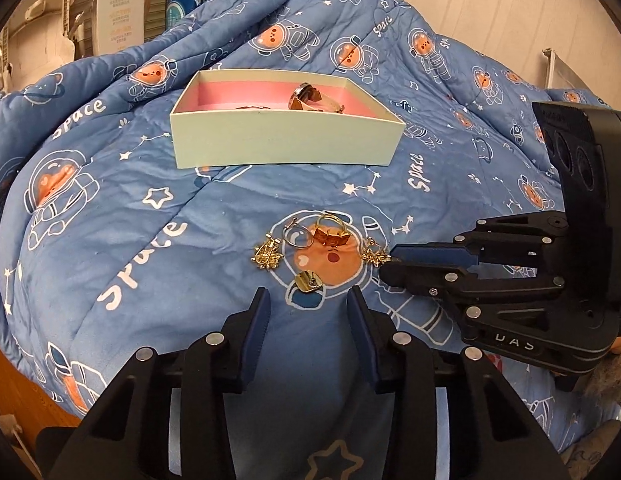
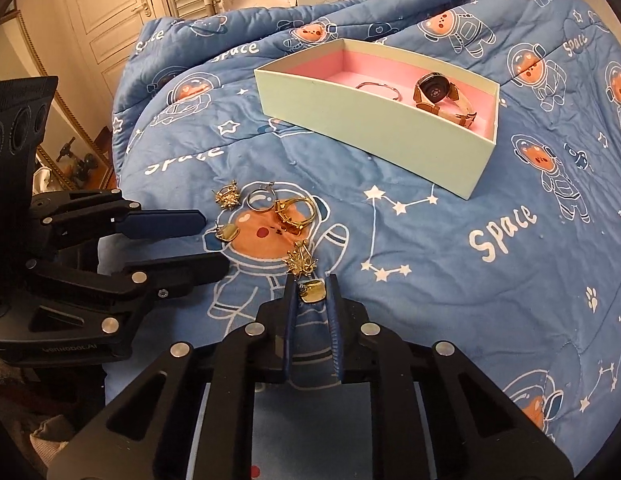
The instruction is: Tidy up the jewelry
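Observation:
Loose gold jewelry lies on the blue quilt: a ring (image 1: pixel 330 232), a hoop earring (image 1: pixel 296 236) and two snowflake earrings (image 1: pixel 266 256) (image 1: pixel 374 257). A square gold earring (image 1: pixel 307 281) lies just ahead of my left gripper (image 1: pixel 308 296), between its tips, which stand open and clear of it. My right gripper (image 2: pixel 312 279) is shut on a second square gold earring (image 2: pixel 312 291), low on the quilt just behind a snowflake earring (image 2: pixel 300 262). The pale green box (image 1: pixel 286 144) with pink lining holds a watch (image 2: pixel 434 92) and a bangle (image 2: pixel 376 89).
The quilt (image 1: pixel 150 240) bulges and folds up behind the box. Its edge drops to a wooden surface (image 1: pixel 14 380) at the lower left. Cartons (image 1: pixel 120 12) stand at the back, and the right wrist view shows a door (image 2: pixel 110 8) far left.

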Tool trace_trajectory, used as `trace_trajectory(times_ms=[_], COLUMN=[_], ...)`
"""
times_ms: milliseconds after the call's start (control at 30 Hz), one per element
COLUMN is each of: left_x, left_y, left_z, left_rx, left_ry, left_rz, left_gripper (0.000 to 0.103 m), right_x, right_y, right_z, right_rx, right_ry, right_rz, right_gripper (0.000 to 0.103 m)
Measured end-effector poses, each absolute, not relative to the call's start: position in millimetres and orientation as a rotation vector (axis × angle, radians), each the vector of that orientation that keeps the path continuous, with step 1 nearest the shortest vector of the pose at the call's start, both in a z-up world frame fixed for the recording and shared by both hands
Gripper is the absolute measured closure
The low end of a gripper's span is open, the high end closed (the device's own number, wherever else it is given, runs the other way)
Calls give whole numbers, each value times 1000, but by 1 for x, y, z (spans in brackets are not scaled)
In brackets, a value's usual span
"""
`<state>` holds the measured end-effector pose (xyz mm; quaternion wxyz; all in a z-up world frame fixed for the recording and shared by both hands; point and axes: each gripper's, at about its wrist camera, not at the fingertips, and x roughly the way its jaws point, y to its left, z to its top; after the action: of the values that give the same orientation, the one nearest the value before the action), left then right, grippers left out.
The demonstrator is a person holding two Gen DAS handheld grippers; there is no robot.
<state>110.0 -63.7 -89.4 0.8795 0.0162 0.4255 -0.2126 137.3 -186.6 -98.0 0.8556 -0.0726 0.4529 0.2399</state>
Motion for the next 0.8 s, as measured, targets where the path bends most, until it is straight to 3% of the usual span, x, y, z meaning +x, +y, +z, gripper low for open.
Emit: trace_trajectory(times_ms=[500,800], left_x=[116,111], left_y=[-72,-65], left_z=[-93,-90], left_rx=[43,2], left_ry=[886,891], left_rz=[-447,-449], left_gripper=[91,91], right_x=[126,125], right_y=[-202,-204], right_z=[-94,-93], right_rx=[-101,-88], right_ry=[971,977], right_rz=[472,463], right_gripper=[88,88])
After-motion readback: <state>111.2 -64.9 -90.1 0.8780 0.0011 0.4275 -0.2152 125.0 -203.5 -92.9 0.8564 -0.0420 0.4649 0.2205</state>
